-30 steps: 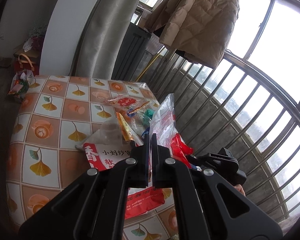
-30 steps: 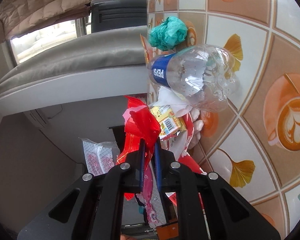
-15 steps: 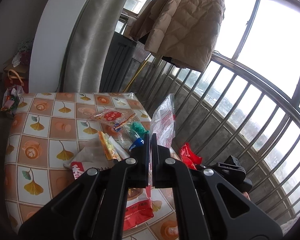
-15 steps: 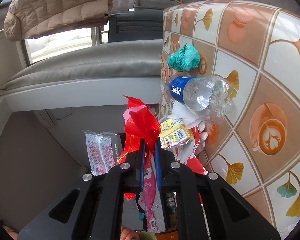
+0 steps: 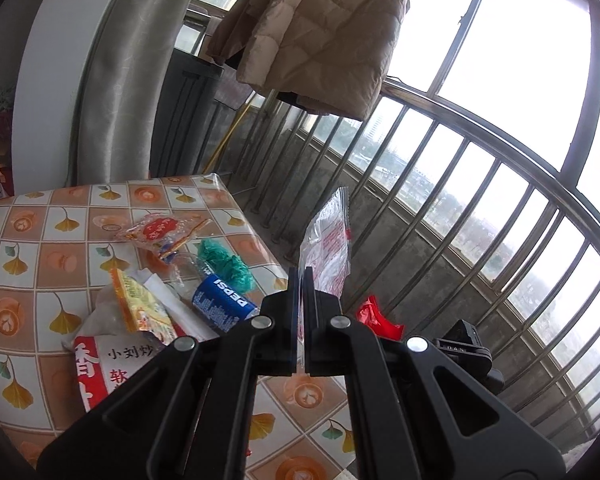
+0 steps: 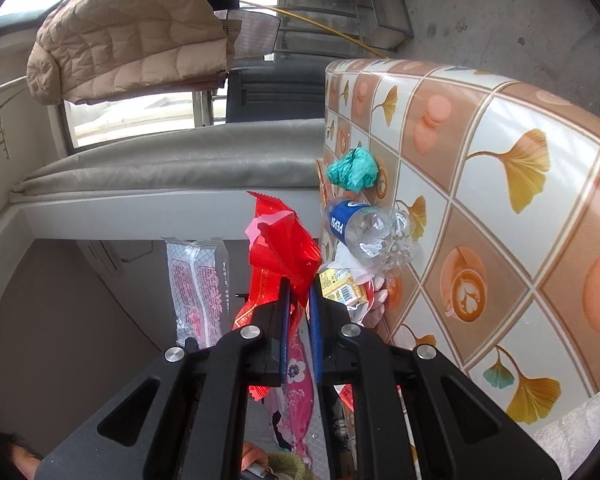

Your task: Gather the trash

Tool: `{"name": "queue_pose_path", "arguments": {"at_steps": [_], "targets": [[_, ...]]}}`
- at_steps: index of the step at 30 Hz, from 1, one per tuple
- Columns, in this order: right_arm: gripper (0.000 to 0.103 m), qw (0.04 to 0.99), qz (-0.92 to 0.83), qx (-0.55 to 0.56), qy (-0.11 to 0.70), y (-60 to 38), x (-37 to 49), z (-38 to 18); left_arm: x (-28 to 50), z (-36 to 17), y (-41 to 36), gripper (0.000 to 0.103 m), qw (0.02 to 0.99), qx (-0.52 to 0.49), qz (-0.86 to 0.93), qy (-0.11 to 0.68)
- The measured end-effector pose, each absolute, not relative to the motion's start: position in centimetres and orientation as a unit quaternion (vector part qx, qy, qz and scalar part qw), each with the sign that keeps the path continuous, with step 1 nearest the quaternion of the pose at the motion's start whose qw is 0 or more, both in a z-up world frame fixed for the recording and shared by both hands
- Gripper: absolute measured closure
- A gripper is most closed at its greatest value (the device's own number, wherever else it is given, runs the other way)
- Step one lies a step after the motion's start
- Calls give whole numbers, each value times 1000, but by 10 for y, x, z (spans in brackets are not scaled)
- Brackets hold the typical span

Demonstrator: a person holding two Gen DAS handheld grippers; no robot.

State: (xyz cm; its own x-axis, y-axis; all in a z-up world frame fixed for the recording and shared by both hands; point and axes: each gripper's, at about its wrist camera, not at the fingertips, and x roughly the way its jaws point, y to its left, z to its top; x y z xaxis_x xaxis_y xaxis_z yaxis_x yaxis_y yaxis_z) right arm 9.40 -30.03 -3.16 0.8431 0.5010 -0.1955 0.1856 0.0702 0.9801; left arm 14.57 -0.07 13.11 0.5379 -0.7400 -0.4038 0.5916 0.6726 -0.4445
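We grip a clear printed wrapper (image 5: 327, 246) in the closed left hand-held gripper (image 5: 299, 322) and a red wrapper (image 6: 278, 252) in the closed right hand-held gripper (image 6: 299, 322), both off the bench (image 5: 28, 248), probably to carry them away as trash.

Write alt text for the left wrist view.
The left tool is shut on a clear red-printed wrapper, held upright beside a table strewn with trash: a Pepsi bottle, a green crumpled bag and snack packets. Behind are balcony railings and a hanging beige jacket.
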Motion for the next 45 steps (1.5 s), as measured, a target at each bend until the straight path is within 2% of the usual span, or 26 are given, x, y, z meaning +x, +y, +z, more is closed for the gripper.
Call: {"name": "queue_pose_path", "arguments": {"at_steps": [15, 31, 38, 45], "targets": [[94, 684, 63, 691, 225, -349, 18, -61, 133, 91, -109, 103, 817, -124, -450, 338], [94, 683, -55, 716, 133, -429, -97, -77, 109, 65, -248, 103, 763, -73, -507, 395], [94, 632, -177, 749, 91, -477, -172, -123, 100, 27, -338, 103, 705, -22, -532, 469], [92, 593, -242, 764, 77, -520, -212, -177, 88, -35, -447, 103, 666, 63, -519, 533]]}}
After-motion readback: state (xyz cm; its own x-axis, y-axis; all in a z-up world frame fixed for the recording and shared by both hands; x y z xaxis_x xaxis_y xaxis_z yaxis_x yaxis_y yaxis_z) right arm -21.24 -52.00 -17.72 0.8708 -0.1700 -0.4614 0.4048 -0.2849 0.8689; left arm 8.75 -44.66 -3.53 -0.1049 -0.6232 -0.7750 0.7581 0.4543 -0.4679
